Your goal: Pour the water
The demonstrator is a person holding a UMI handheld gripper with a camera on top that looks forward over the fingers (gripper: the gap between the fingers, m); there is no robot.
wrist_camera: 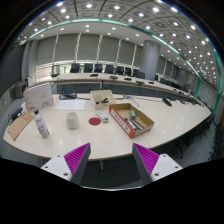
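The tongs [112,160] are open and hold nothing (pouring not started); the water bottle [41,125] and cup [72,120] wait at eleven o'clock.

Claw [112,160] open, empty; bottle [41,124], white cup [72,120] on table [100,140] beyond fingers.

This is a large meeting room in an office building. A long curved white table [150,125] runs from 9 to 3 o'clock, black office chairs [100,69] stand at 12 o'clock before tall windows [95,48], and ceiling spotlights [112,8] shine above.
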